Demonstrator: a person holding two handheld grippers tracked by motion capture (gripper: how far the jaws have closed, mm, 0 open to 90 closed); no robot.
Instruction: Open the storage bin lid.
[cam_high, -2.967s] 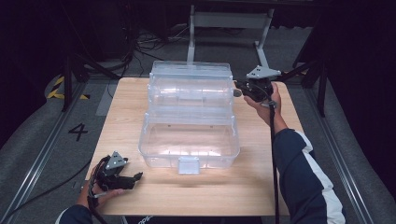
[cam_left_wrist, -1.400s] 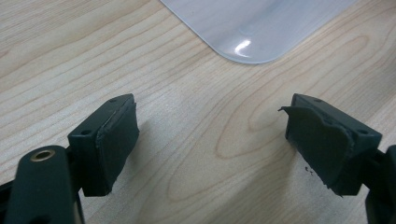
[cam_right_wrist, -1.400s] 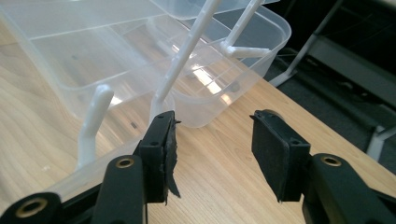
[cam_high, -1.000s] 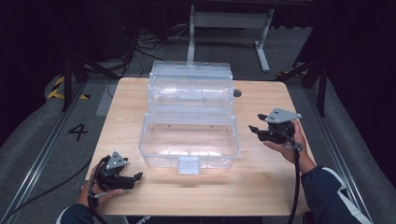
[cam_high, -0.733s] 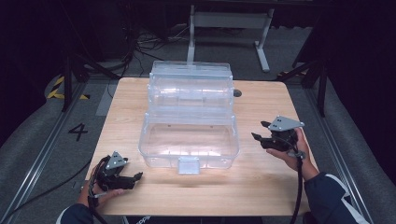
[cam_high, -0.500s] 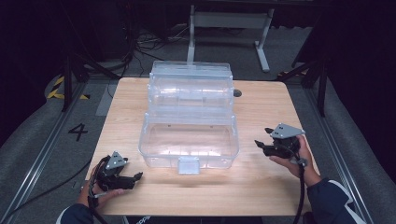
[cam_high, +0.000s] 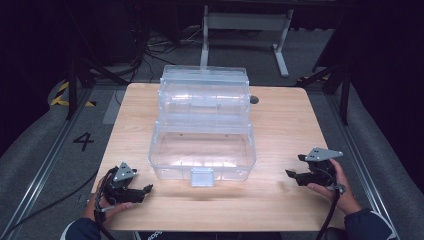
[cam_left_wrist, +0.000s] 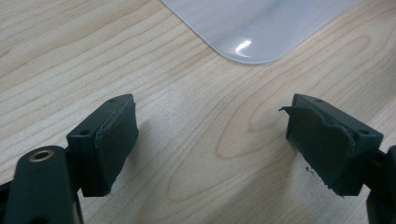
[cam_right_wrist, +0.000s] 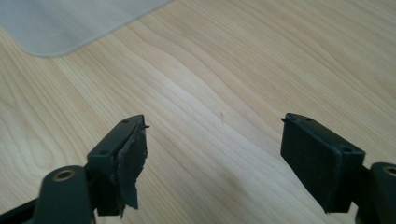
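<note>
A clear plastic tiered box (cam_high: 202, 122) stands in the middle of the wooden table (cam_high: 280, 125), its front latch (cam_high: 202, 177) facing the near edge. My left gripper (cam_high: 142, 190) rests low at the near left corner, open, nothing between its pads (cam_left_wrist: 114, 135). A rounded corner of the box (cam_left_wrist: 254, 28) lies just ahead of it. My right gripper (cam_high: 295, 166) sits at the near right, held in a hand, open and empty, pads (cam_right_wrist: 133, 154) over bare wood. The box's corner (cam_right_wrist: 56, 23) is at the upper left of that view.
A small dark round thing (cam_high: 254, 99) lies on the table behind the box's right side. Beyond the table stand a metal frame (cam_high: 245, 22) and cables on a dark floor. A floor marking "4" (cam_high: 83, 141) is at the left.
My right gripper has come back from the far right side of the box toward the near right corner of the table. The left gripper has stayed put.
</note>
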